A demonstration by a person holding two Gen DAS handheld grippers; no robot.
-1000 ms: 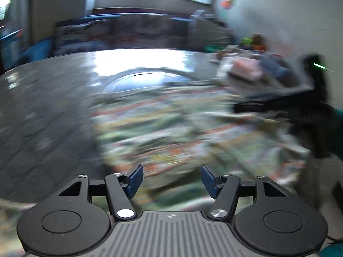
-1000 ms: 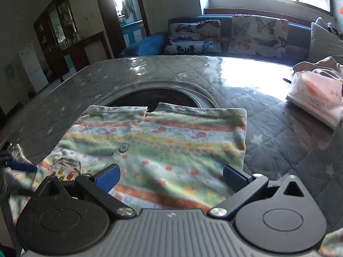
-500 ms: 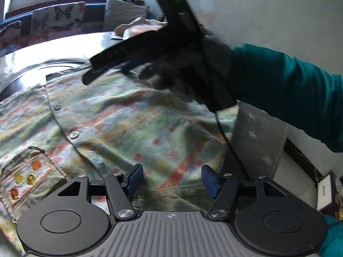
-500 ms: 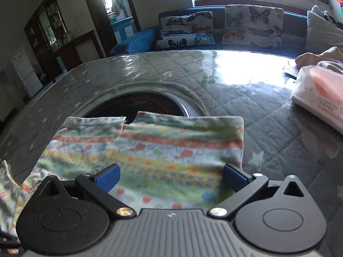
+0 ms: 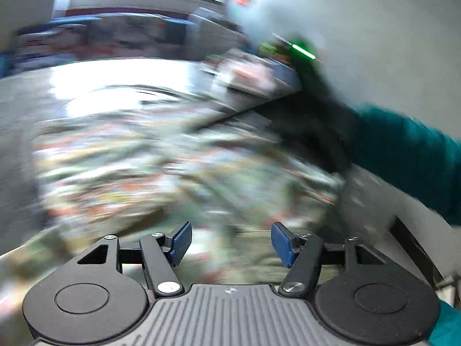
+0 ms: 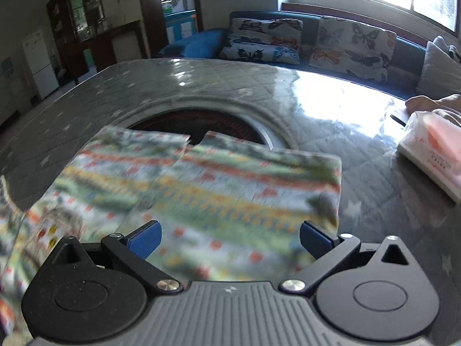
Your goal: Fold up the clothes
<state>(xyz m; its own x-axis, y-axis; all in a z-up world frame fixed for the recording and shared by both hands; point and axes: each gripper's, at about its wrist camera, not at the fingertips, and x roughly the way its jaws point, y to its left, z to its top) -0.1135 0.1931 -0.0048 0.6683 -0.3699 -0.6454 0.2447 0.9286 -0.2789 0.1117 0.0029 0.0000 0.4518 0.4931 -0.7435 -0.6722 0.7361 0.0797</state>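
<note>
Right wrist: right gripper [image 6: 229, 238] gapes over striped shirt [image 6: 230, 184].

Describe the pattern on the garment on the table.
Garment: pale horizontal stripes in green, orange, yellow; clearest in right wrist view.

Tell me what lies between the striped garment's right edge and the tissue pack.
In the right wrist view, only bare quilted grey table cover lies between the striped garment and the tissue pack; nothing rests on that stretch.
</note>
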